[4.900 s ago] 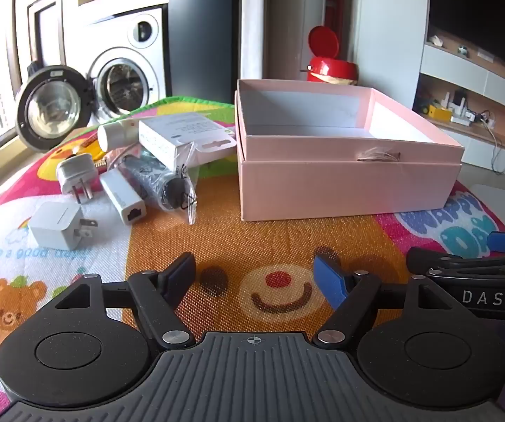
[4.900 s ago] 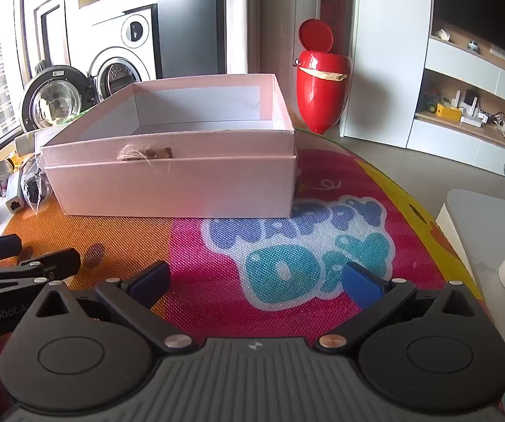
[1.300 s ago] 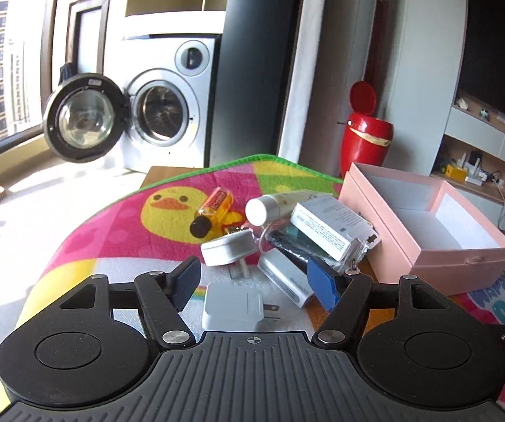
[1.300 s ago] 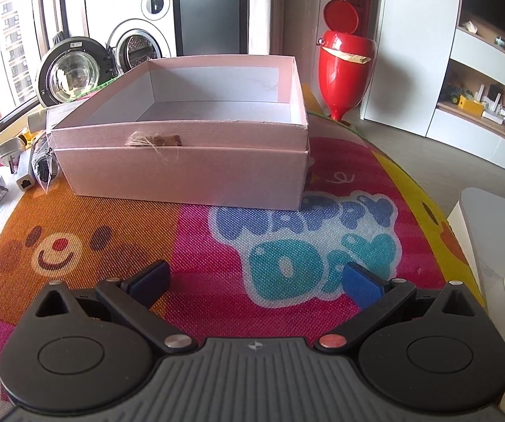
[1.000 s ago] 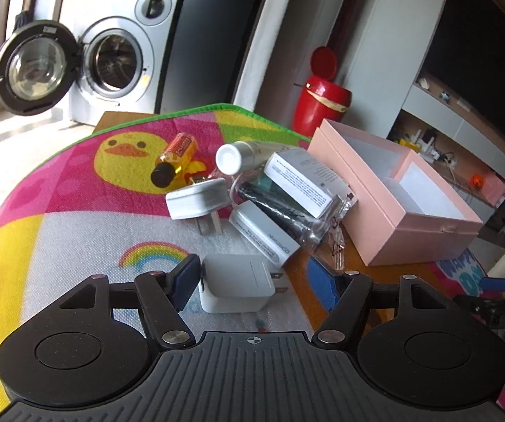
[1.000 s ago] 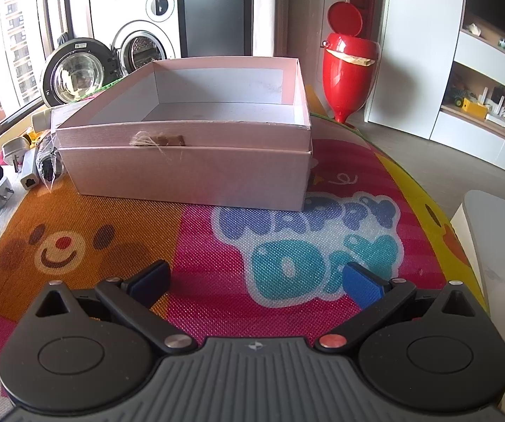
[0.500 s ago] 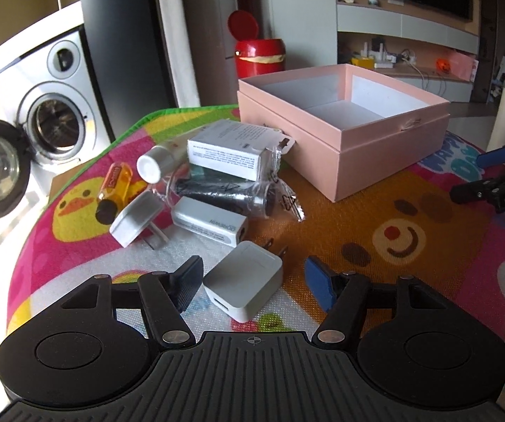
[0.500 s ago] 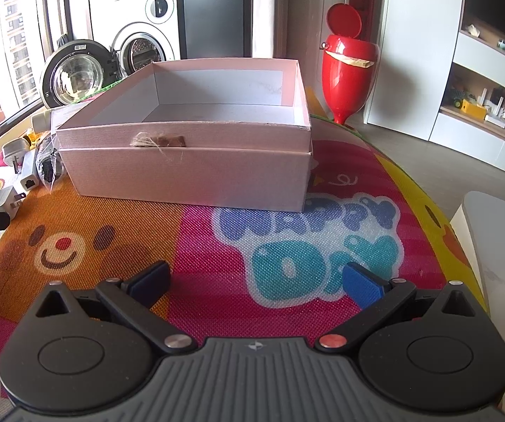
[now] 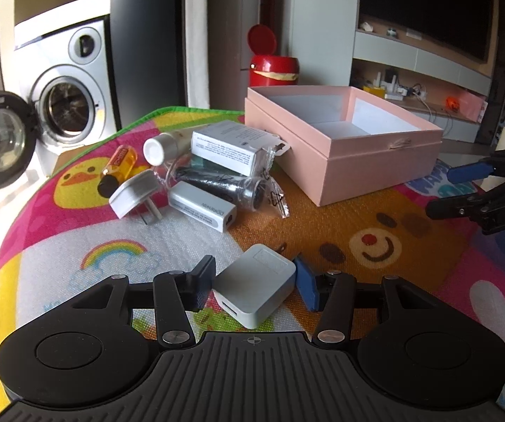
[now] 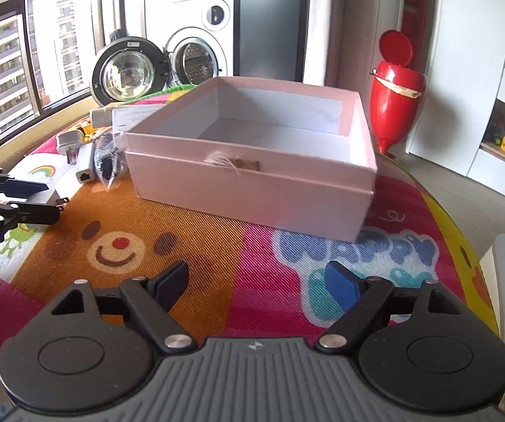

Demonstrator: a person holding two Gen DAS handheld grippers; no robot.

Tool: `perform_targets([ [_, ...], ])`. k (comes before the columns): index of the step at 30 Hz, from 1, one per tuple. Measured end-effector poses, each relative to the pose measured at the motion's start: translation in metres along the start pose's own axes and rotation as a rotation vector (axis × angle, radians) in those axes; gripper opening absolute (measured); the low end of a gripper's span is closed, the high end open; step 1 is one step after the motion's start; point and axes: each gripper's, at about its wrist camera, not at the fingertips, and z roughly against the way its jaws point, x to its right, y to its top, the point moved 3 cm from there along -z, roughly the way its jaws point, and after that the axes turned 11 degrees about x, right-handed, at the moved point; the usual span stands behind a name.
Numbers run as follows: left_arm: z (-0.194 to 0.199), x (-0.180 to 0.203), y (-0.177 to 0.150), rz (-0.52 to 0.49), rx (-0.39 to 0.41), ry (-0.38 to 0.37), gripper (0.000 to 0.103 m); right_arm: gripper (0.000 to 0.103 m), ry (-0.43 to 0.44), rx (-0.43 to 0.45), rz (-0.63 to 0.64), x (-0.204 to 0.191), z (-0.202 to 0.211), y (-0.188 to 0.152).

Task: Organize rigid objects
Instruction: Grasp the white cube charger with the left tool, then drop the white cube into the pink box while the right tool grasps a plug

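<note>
- One white charger cube (image 9: 255,290), square with rounded corners, prongs at its far end, lies low in my left view's centre between the closing jaws of my left gripper (image 9: 254,286); I can't tell whether the pads touch it yet.
- My right gripper (image 10: 256,281) is closing on nothing.
- Behind it, the pink box (image 10: 252,161) sits open on a bright cartoon play mat (image 10: 118,242).
- Upper left, a washing machine (image 9: 69,105).
</note>
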Motion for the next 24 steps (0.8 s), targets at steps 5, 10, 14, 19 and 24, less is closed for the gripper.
perform_targets([
  [5,0.028,-0.021,-0.012,0.022,-0.005,0.15,0.055,0.077,0.163,0.088,0.16,-0.064,-0.012,0.054],
  [10,0.054,-0.052,-0.018,0.122,0.026,0.213,0.055,0.059,0.324,0.084,0.213,-0.137,-0.065,0.092],
  [14,0.064,-0.057,-0.023,0.15,0.044,0.19,0.055,0.057,0.329,0.024,0.226,-0.179,-0.122,0.102],
  [19,0.067,-0.057,-0.025,0.161,0.05,0.167,0.055,0.041,0.301,-0.054,0.279,-0.203,-0.161,0.098],
  [24,0.068,-0.053,-0.023,0.162,0.056,0.138,0.055,0.038,0.349,-0.028,0.274,-0.196,-0.118,0.102],
])
